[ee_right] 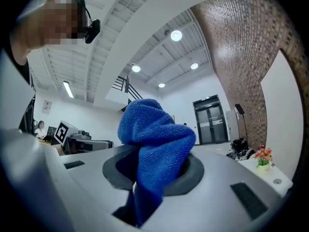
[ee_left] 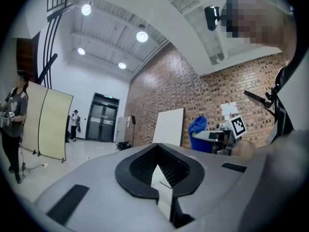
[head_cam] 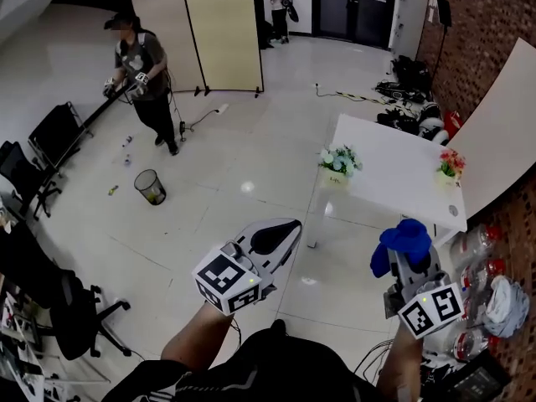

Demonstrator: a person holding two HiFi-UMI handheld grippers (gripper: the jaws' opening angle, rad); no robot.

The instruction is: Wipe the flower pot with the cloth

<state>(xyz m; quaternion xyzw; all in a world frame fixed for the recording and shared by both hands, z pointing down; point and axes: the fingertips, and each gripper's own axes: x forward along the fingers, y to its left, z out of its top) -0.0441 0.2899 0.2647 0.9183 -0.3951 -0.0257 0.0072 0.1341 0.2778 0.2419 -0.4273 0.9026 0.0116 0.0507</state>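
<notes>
Large open studio-type hall: glossy pale floor [head_cam: 218,182], red brick wall [head_cam: 494,23] at right edge, beige folding partition screens [head_cam: 222,28] top centre, black swivel office chairs [head_cam: 71,308] lower left, dark glass double doors [head_cam: 352,5] at top, white rectangular bench [head_cam: 394,174] centre right.

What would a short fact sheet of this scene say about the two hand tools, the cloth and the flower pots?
left gripper: jaws shut, nothing between them
right gripper: jaws shut on the blue cloth, which bunches up above them
white table: ahead of both grippers, carries two pots
white-flower pot: at the table's left corner in the head view
pink-flower pot: at the table's right edge
wiping: not yet begun; the cloth is apart from both pots
</notes>
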